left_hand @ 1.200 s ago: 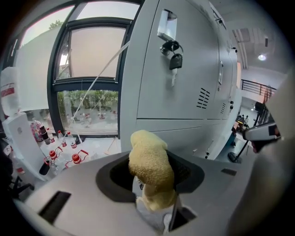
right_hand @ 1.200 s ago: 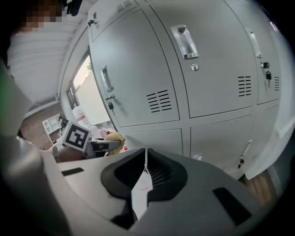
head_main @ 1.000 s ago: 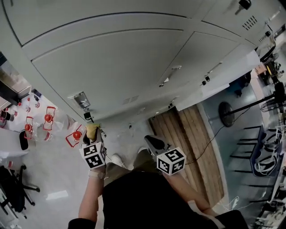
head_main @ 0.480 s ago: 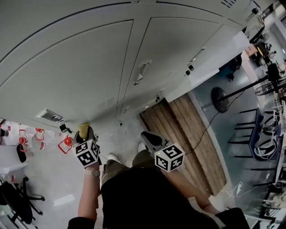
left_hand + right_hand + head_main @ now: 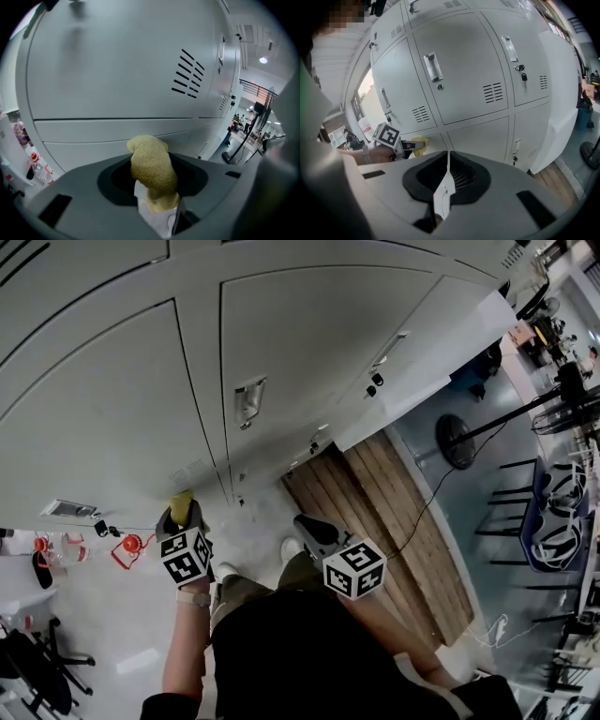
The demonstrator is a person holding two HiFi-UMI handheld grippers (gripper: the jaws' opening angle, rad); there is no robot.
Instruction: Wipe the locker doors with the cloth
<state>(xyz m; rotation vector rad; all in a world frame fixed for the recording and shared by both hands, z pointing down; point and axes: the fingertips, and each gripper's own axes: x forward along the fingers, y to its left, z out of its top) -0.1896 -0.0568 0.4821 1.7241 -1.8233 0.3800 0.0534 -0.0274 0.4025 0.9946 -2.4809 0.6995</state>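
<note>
The left gripper [image 5: 157, 208] is clamped shut on the one yellow cloth [image 5: 152, 164], which is held close before a grey locker door [image 5: 117, 70]; contact cannot be told. The right gripper [image 5: 446, 185], second of two, is closed on nothing.

My left gripper [image 5: 182, 517] is held out low ahead of me on a bare, nearly straight forearm [image 5: 187, 648]. Its jaws are clamped on the yellow cloth [image 5: 152, 168], which bulges up past the tips. My right gripper [image 5: 314, 532] sits closer in front of my waist with its marker cube [image 5: 354, 569] facing up, jaws pressed together with nothing between them, pointing forward alongside the left without touching it.
</note>
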